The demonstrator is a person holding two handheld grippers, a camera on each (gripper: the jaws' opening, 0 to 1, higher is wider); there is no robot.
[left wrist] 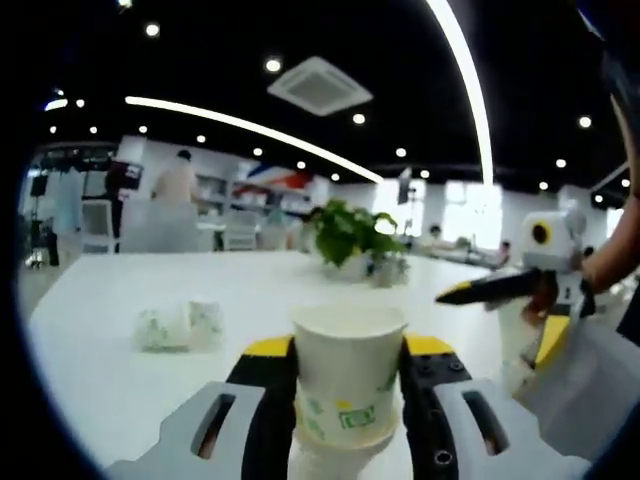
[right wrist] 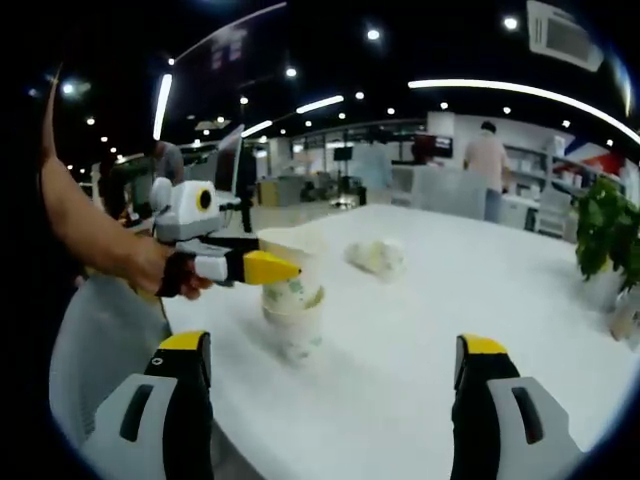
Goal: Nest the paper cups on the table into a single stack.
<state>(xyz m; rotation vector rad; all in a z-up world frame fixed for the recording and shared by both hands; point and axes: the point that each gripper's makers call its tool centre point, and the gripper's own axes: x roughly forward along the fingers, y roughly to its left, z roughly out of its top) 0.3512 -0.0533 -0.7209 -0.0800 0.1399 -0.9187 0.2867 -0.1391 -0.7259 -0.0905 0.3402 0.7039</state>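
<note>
The left gripper (left wrist: 348, 372) clamps an upright paper cup (left wrist: 347, 375) between its jaws — the right gripper (right wrist: 333, 362) hangs wide open, holding nothing, above the white table (right wrist: 420, 300).

A white table (left wrist: 120, 300) runs back toward a potted plant (left wrist: 345, 235) with green leaves, standing at its far side in the left gripper view; the same plant shows at the right edge of the right gripper view. Beyond the table a person (left wrist: 175, 185) in a light top stands with back turned, near white chairs (left wrist: 95, 225) and shelving. The dark ceiling carries long light strips (left wrist: 250, 130), small round spotlights and a square air vent (left wrist: 320, 85). Bright windows (left wrist: 475, 215) glow far off behind the plant
</note>
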